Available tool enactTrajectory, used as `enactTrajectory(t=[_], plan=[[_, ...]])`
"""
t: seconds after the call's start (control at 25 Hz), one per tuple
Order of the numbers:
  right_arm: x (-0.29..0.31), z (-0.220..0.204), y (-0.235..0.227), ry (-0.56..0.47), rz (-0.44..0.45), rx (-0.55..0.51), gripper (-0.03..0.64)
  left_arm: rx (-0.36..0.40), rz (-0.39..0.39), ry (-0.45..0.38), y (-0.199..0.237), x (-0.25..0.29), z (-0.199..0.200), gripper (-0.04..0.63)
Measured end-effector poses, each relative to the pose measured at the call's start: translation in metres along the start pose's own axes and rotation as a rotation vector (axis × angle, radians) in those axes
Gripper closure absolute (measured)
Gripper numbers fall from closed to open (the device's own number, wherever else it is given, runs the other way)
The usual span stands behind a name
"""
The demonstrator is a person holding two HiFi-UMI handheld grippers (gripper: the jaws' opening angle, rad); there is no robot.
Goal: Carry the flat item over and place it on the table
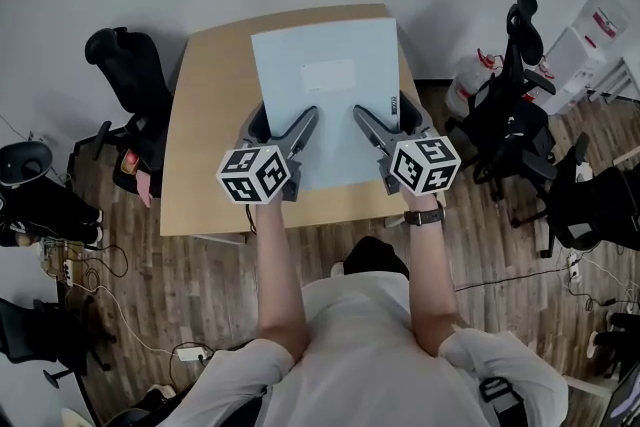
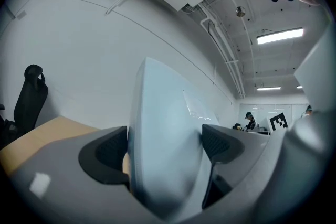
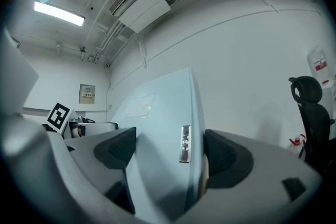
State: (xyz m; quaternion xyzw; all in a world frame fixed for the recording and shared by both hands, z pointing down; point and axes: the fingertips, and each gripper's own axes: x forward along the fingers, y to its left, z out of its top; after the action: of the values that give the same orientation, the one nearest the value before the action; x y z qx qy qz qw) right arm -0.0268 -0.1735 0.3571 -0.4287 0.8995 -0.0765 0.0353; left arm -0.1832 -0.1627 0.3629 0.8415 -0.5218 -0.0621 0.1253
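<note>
The left gripper [image 1: 285,120] is closed on the near left edge of the pale blue-grey flat rectangular panel [image 1: 325,95], which sits over the right half of the light wooden table [image 1: 205,165]. The right gripper [image 1: 388,120] is closed on the panel's near right edge, beside the table's right edge, and bare tabletop lies open to the left.

No readable text — sticker [image 3: 185,144] on flat item [image 3: 157,113] blurs.

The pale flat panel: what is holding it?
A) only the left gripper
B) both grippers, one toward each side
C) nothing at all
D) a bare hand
B: the left gripper and right gripper each have jaws closed on the panel.
</note>
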Motion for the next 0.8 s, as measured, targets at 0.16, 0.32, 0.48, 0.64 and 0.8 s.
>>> enactTrajectory(t=[0.16,0.32,0.48,0.64,0.8], plan=[[0.011,-0.010,-0.019,0.017,-0.017,0.013,0.244,-0.011,-0.004,0.019,0.007,0.021,-0.010,0.143],[0.032,-0.021,-0.046,0.041,-0.021,0.023,0.244,-0.031,-0.004,0.035,0.020,0.053,-0.024,0.143],[0.059,-0.026,-0.076,0.062,-0.032,0.041,0.244,-0.050,-0.003,0.062,0.036,0.091,-0.030,0.143],[0.086,-0.033,-0.100,0.084,-0.032,0.061,0.244,-0.074,0.014,0.082,0.052,0.120,-0.036,0.143],[0.108,-0.046,-0.126,0.126,-0.026,0.080,0.244,-0.100,0.040,0.121,0.063,0.147,-0.053,0.143]])
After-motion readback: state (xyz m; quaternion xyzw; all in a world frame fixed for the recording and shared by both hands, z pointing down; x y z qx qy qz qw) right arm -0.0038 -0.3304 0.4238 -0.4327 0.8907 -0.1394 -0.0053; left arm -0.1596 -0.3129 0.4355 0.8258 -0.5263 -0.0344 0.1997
